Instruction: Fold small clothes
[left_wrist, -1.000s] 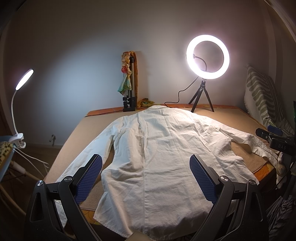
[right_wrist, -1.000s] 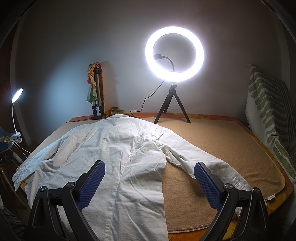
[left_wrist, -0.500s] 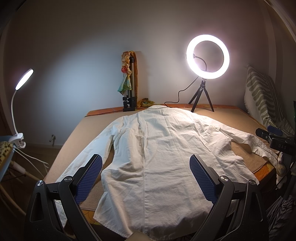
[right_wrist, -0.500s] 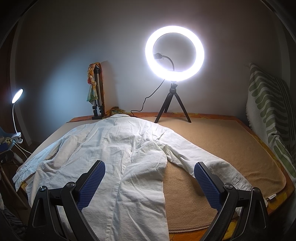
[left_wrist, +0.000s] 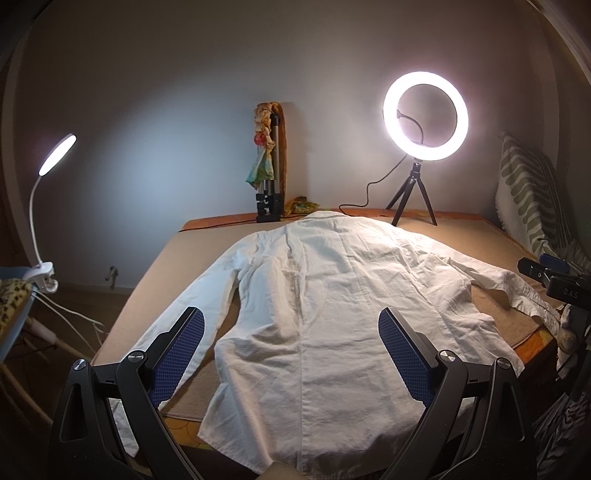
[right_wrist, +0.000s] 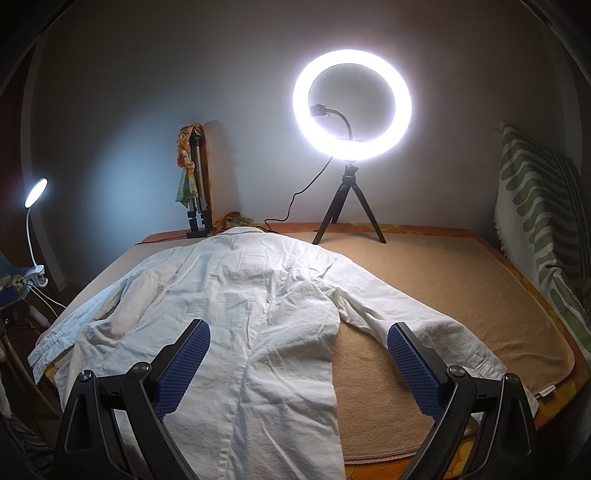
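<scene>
While both tools hang above the near edge of the bed, a white long-sleeved jacket (left_wrist: 325, 314) lies spread flat, back side up, on a tan blanket (right_wrist: 443, 288), collar toward the far wall and hem overhanging the near edge. Left gripper (left_wrist: 291, 354): jaws spread wide, nothing between the blue pads, poised over the lower body of the garment. Right gripper (right_wrist: 299, 365): jaws likewise wide and empty, poised over the hem and the gap beside the right sleeve (right_wrist: 424, 328). Both sleeves are extended outward and downward; the left cuff (right_wrist: 44, 354) reaches the bed's side edge. Background: a lit ring light on a small tripod (right_wrist: 351, 107) stands on the bed just beyond the collar; a folded tripod with a cloth tied to it (left_wrist: 267, 166) leans at the wall; a clip-on gooseneck lamp (left_wrist: 55, 155) glows at far left; a green-striped cushion (right_wrist: 539, 206) stands at right.
</scene>
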